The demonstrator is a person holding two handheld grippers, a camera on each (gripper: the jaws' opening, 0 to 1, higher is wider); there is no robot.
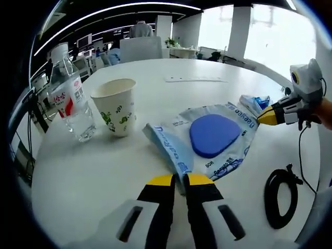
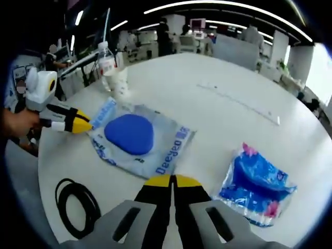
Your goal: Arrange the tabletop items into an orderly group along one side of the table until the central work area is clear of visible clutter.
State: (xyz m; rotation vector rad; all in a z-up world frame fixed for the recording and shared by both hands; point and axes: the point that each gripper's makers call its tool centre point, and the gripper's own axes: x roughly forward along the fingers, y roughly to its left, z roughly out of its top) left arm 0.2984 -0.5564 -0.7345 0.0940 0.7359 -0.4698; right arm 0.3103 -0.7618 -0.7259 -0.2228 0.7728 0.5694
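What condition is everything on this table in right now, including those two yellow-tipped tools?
Water bottle: upright, capped.
Paper cup: upright, open-topped.
Pouch with blue pad: lying flat, one edge pinched by the left tool.
Blue tissue pack: lying flat, untouched.
Black cable: coiled.
Right tool: shut, holding nothing.

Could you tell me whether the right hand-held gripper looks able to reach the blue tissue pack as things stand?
Probably yes. The tissue pack lies on bare table just beside the right hand-held gripper, with nothing between them; its jaws look shut, so they would need to open first.
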